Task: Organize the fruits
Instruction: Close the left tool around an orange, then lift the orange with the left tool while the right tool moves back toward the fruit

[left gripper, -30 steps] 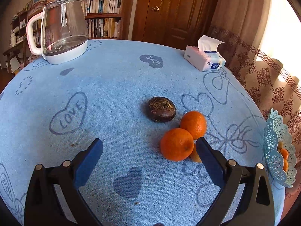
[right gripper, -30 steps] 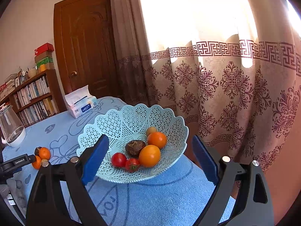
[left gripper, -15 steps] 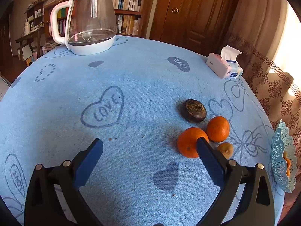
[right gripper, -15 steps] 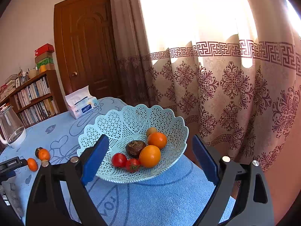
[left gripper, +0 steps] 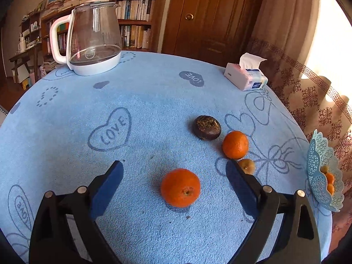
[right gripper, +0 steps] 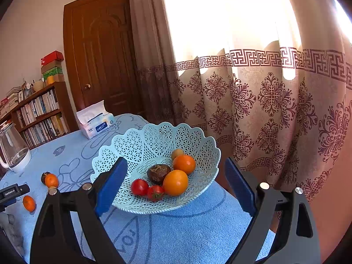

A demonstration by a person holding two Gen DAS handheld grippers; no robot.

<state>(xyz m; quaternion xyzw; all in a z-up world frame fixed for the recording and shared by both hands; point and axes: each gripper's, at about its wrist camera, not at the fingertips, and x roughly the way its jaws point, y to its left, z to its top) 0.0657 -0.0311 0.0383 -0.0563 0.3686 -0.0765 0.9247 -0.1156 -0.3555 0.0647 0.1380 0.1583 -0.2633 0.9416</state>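
Observation:
In the left wrist view an orange [left gripper: 180,187] lies on the blue tablecloth, between my open left gripper's [left gripper: 173,173] blue fingers without touching them. Behind it lie a second orange [left gripper: 235,144], a dark brown fruit [left gripper: 207,127] and a small tan fruit [left gripper: 247,166]. The pale blue lattice basket [left gripper: 316,176] stands at the table's right edge. In the right wrist view my right gripper [right gripper: 175,183] is open and empty, in front of the basket [right gripper: 154,140], which holds two oranges, two tomatoes, a dark fruit and a small tan fruit.
A glass kettle on a white base [left gripper: 93,39] stands at the far left of the table. A tissue pack [left gripper: 246,77] lies at the far right. Curtains [right gripper: 264,110] hang just beyond the basket's edge of the table. A bookshelf and a door stand behind.
The near orange has been separated from the other fruits and now sits centred between my left fingers. My left gripper has swung rightward and closer. The right gripper has not moved.

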